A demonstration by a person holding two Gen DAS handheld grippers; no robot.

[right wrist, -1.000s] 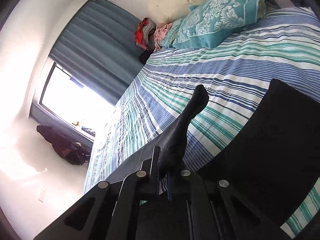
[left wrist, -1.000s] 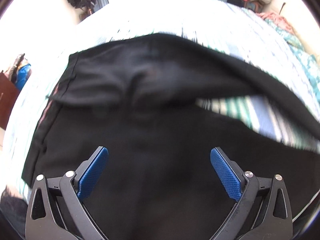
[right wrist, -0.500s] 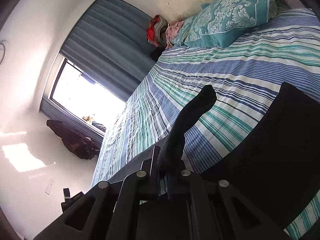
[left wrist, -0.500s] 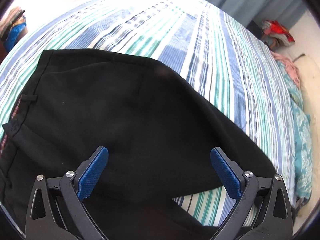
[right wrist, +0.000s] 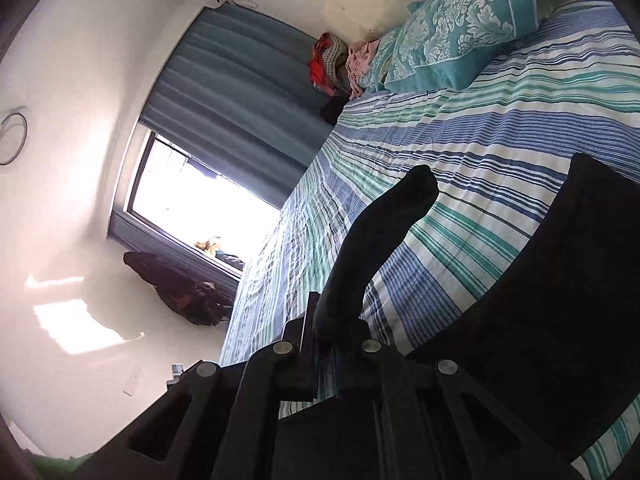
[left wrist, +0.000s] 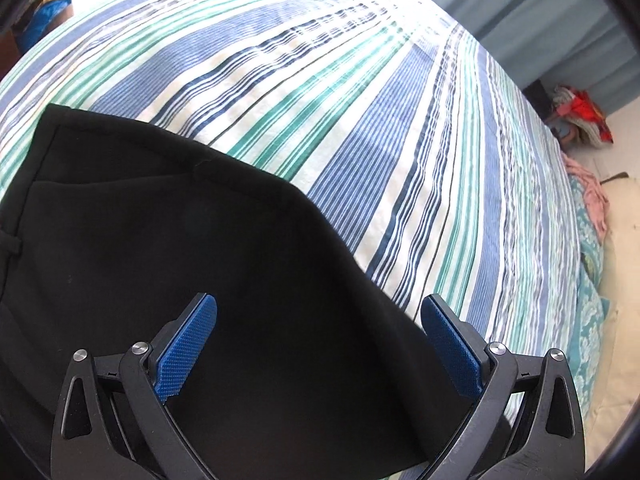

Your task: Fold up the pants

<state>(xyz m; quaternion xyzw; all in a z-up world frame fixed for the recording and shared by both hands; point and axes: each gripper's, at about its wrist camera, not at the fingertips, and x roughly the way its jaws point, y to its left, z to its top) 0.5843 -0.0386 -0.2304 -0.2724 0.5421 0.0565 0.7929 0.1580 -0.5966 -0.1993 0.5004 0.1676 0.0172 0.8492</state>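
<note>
Black pants point(left wrist: 168, 248) lie spread on the striped bedsheet point(left wrist: 360, 120), filling the lower left of the left wrist view. My left gripper point(left wrist: 316, 344) hovers over them, open and empty, its blue pads point(left wrist: 186, 344) wide apart. In the right wrist view my right gripper point(right wrist: 332, 332) is shut on a bunched fold of the black pants point(right wrist: 376, 240), which sticks up past the jaws. More of the pants point(right wrist: 560, 300) lies on the bed at the lower right.
Teal patterned pillows point(right wrist: 452, 32) lie at the head of the bed. A pile of red and pink clothes point(right wrist: 336, 60) sits beside blue curtains point(right wrist: 240, 92) and a bright window point(right wrist: 192, 188). A dark bag point(right wrist: 180, 292) lies by the wall.
The left wrist view has swung from over the pants' waist toward the open bed; the lifted fold seen a second ago now lies flat. The right gripper keeps its hold and has shifted slightly.
</note>
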